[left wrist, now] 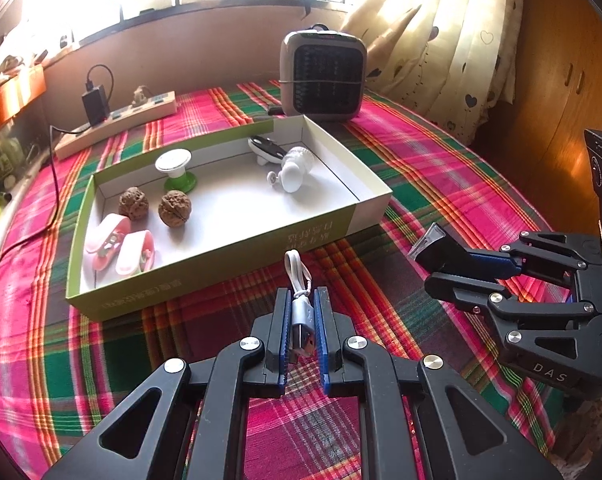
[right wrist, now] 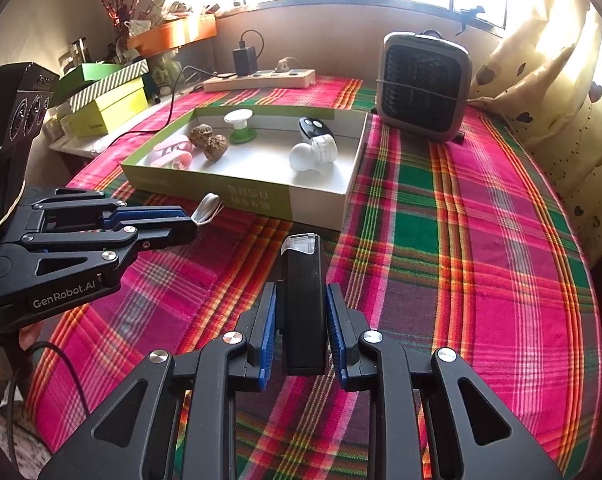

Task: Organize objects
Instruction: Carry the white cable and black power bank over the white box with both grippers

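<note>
My left gripper is shut on a short white USB cable, held above the plaid cloth just in front of the green-and-white box. My right gripper is shut on a black block with a clear tip, to the right of the left gripper and in front of the box. The box holds two walnuts, a green-and-white spool, pink clips, a white bottle and a black-and-white remote.
A small grey heater stands behind the box at the right. A power strip with a black charger lies at the back left, its cord trailing over the cloth. Curtains hang at the right. Boxes are stacked at the far left.
</note>
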`<state>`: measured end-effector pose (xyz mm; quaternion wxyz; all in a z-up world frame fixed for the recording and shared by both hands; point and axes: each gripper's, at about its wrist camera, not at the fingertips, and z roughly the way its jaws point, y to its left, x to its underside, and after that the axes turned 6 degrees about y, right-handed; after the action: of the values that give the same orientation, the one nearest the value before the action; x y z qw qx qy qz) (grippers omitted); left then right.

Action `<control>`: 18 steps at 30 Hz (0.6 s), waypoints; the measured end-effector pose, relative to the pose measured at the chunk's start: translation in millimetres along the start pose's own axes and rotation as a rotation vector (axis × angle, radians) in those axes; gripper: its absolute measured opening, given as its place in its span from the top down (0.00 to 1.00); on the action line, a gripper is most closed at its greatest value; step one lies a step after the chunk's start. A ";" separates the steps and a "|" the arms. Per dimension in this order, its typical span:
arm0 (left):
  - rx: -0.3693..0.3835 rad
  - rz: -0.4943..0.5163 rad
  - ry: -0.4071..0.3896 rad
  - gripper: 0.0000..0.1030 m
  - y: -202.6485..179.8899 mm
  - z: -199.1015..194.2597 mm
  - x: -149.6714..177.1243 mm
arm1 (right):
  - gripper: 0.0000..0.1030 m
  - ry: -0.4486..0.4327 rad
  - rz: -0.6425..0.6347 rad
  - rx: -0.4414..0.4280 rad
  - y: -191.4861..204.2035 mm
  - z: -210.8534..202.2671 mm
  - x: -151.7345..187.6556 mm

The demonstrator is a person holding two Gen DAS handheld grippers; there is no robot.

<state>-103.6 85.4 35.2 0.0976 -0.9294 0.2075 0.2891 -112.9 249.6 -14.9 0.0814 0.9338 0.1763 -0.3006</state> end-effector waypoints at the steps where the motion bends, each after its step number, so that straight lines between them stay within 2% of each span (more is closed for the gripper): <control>1: -0.002 -0.002 -0.006 0.90 0.4 -1.9 -0.5 | 0.76 -0.005 -0.002 0.001 0.3 -1.7 -0.9; 18: -0.065 -0.022 -0.069 0.90 12.9 -22.0 -15.6 | 0.76 -0.056 -0.014 0.006 4.1 -15.9 -31.4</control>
<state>-110.0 72.4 61.3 0.0776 -0.9238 0.1844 0.3264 -126.7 241.1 16.7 0.0812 0.9240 0.1796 -0.3277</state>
